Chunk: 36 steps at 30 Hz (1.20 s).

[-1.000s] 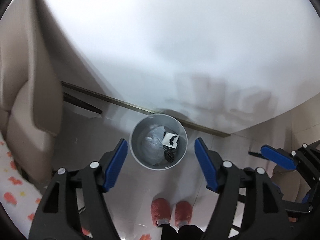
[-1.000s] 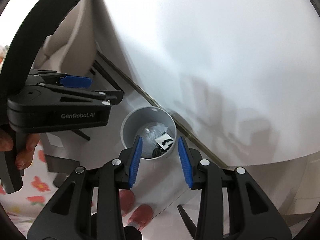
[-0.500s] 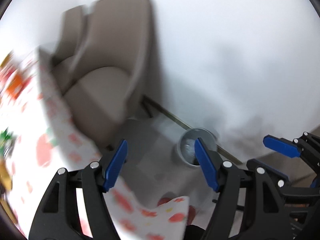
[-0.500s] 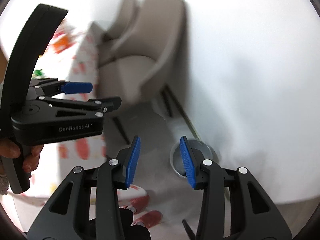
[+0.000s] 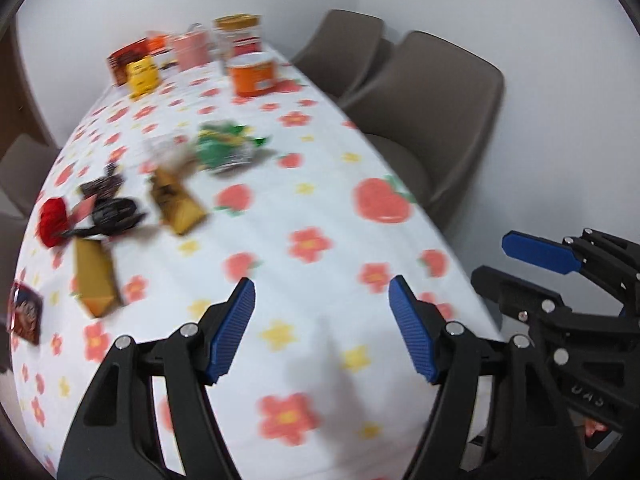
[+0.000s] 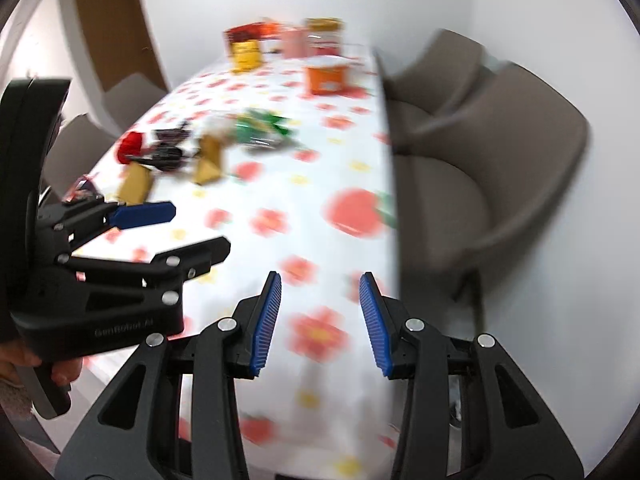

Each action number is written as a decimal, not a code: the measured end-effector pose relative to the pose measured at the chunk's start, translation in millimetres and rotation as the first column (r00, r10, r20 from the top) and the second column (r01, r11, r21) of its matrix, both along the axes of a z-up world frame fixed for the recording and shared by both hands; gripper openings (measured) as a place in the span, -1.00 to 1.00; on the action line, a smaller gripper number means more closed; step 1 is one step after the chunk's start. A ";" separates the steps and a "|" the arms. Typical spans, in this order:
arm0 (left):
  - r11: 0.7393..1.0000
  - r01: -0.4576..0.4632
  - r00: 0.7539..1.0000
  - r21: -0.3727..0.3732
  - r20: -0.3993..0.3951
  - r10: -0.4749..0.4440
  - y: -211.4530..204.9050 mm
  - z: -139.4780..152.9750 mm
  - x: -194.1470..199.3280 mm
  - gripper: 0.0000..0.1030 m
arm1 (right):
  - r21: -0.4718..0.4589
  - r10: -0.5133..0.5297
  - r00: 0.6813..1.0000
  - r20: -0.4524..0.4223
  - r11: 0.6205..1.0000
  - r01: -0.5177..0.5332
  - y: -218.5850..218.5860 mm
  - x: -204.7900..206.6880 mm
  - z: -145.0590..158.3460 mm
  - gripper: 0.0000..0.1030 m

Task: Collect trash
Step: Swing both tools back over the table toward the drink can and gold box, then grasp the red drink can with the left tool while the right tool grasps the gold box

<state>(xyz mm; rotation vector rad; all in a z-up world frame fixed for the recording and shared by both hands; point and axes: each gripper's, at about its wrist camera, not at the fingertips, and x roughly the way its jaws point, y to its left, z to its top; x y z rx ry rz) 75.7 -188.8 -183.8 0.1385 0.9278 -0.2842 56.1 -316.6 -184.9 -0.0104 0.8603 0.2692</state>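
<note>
Blue ribbed pads line both tools. The left gripper (image 5: 322,330) hangs over the near end of the table with its jaws spread wide and nothing between them. The right gripper (image 6: 320,320) is beside it, over the table's right edge, jaws parted more narrowly and likewise empty; they have just been opening a little. Each tool shows at the margin of the other's view, and part of a hand (image 6: 60,372) grips the left tool's handle.

Below them lies a white tablecloth (image 5: 304,208) printed with red flowers, yellow flowers and tomatoes, bare at this near end. The trash sits further along, towards the left side and well apart from both tools: a gold wrapper (image 5: 94,272) nearest, a second gold wrapper (image 5: 176,204) beyond it, a black wrapper (image 5: 114,212) just beside a red crumpled piece (image 5: 52,220), and a green wrapper (image 5: 226,148) further back. A dark packet (image 5: 26,314) lies at the left edge. All are blurred, so their print cannot be read.

At the far end stand an orange tub (image 5: 254,74), a pink cup (image 5: 192,50), a yellow box (image 5: 142,76) and a jar with a gold lid (image 5: 238,36). Two brown chairs (image 5: 432,120) stand close along the table's right side, against the white wall. A wooden door (image 6: 112,24) shows in the right wrist view.
</note>
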 end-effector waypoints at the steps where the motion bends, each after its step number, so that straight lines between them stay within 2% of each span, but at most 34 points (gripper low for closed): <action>1: 1.000 -0.021 1.000 0.000 0.002 0.021 23.5 1.8 1.4 0.35 | 0.002 0.012 1.000 0.002 1.000 -0.012 18.5 4.1 2.1 -0.23; 6: 0.996 -0.093 0.995 0.004 0.027 0.093 134.4 22.6 -4.4 0.35 | 0.024 0.075 0.997 0.010 0.997 -0.075 113.3 17.6 12.5 -0.23; 12: 0.980 -0.198 0.980 0.013 0.039 0.197 237.6 36.3 -5.0 0.35 | 0.029 0.178 0.984 0.009 0.984 -0.178 208.7 32.8 20.1 -0.23; 19: 0.934 -0.358 0.933 -0.011 0.037 0.358 322.6 41.8 -12.7 0.35 | -0.001 0.325 0.946 0.001 0.946 -0.325 284.3 51.2 27.0 -0.23; 26: 0.886 -0.463 0.885 -0.004 0.044 0.463 376.0 40.1 -9.7 0.35 | -0.008 0.412 0.911 0.011 0.911 -0.412 329.2 71.3 28.9 -0.23; 30: 0.888 -0.460 0.888 0.005 0.029 0.459 397.8 33.6 1.9 0.35 | -0.022 0.399 0.917 -0.003 0.917 -0.399 340.3 79.1 25.4 -0.23; 36: 0.925 -0.380 0.925 0.018 -0.019 0.380 421.4 11.1 35.3 0.35 | -0.050 0.290 0.956 -0.037 0.955 -0.291 347.1 95.5 4.8 -0.23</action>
